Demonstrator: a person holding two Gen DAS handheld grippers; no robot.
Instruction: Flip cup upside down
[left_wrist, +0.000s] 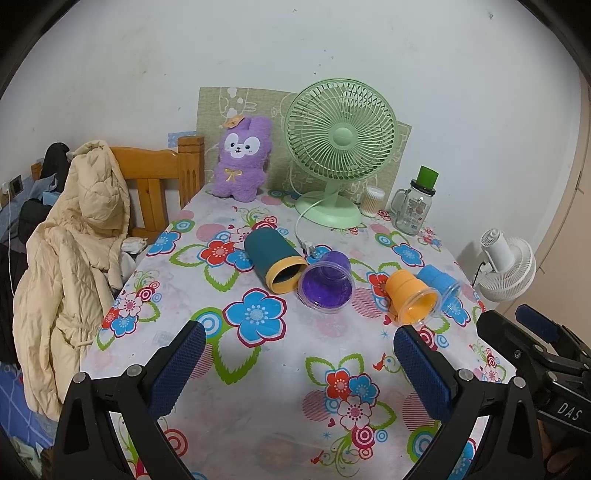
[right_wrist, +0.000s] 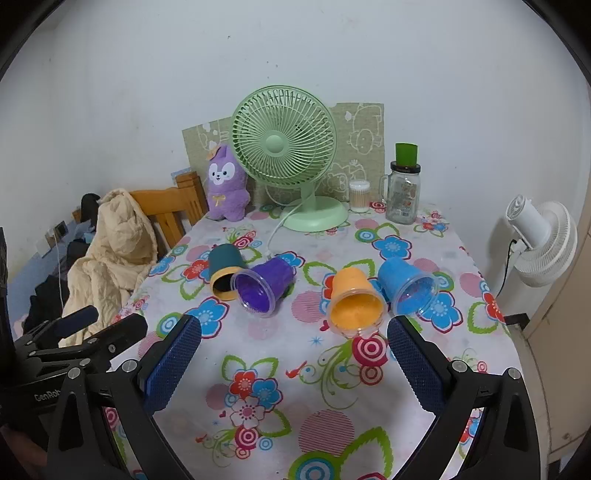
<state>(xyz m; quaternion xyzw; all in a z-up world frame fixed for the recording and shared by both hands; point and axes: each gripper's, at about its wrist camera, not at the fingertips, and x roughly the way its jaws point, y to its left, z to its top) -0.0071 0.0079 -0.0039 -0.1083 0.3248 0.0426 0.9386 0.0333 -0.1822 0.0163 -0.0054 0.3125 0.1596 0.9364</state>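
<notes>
Several cups lie on their sides on the flowered tablecloth (left_wrist: 266, 369), mouths toward me: a dark teal cup with a yellow rim (left_wrist: 275, 260) (right_wrist: 223, 271), a purple cup (left_wrist: 327, 282) (right_wrist: 264, 288), an orange cup (left_wrist: 412, 297) (right_wrist: 354, 302) and a blue cup (left_wrist: 439, 282) (right_wrist: 408, 290). My left gripper (left_wrist: 299, 365) is open and empty, held above the near table in front of the cups. My right gripper (right_wrist: 293, 365) is open and empty, also short of the cups. Each gripper shows at the edge of the other's view.
At the back stand a green desk fan (left_wrist: 338, 155) with its cord trailing to the cups, a purple plush toy (left_wrist: 242, 158), a glass jar with a green lid (left_wrist: 413, 203) and a cotton-swab tub (left_wrist: 373, 201). A coat-draped chair (left_wrist: 74, 258) stands left; a white fan (left_wrist: 508, 266) right.
</notes>
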